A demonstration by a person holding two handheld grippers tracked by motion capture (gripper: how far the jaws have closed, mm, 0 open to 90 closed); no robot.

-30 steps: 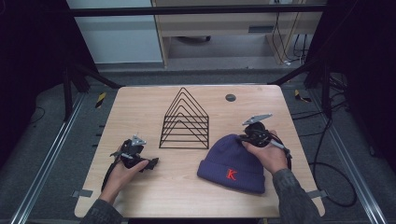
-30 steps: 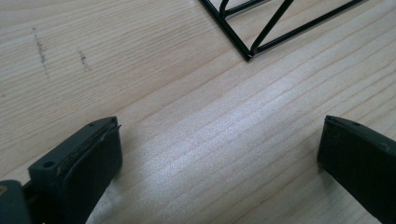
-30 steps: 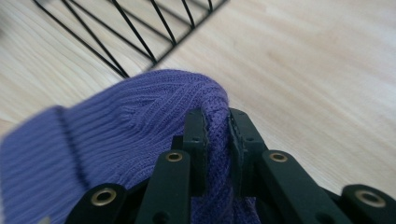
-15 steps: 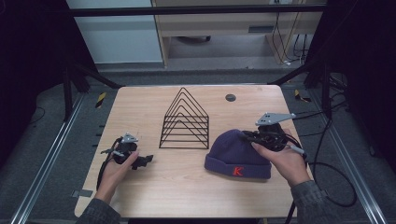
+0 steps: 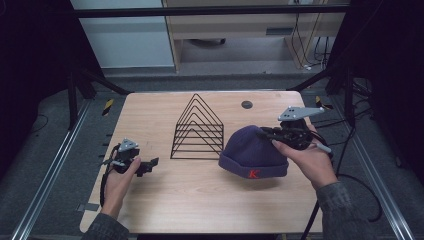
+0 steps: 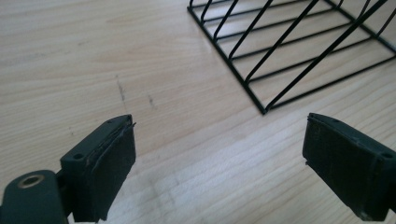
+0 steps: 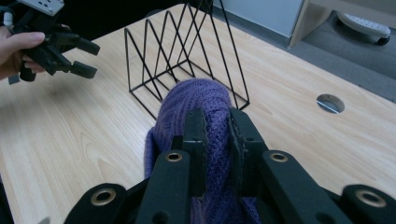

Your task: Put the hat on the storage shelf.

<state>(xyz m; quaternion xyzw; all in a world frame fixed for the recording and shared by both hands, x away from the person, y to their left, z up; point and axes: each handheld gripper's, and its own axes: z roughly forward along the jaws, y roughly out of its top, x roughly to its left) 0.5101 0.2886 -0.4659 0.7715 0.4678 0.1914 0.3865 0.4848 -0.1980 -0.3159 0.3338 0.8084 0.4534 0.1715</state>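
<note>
High view: purple beanie [image 5: 252, 152], crown toward wire rack [image 5: 198, 131].

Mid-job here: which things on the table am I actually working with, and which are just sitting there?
In the job:
- purple hat, pinched by the right gripper
- black wire rack, right beside the hat, probably its target
- left gripper, open, holding nothing

Lying about:
- round cable hole in the table

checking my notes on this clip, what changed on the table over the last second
The right gripper, shut on the purple beanie, dragged it away from the person toward the wire rack; its red K now faces the near edge. The left gripper stayed open and shifted slightly. The rack stayed put.
</note>
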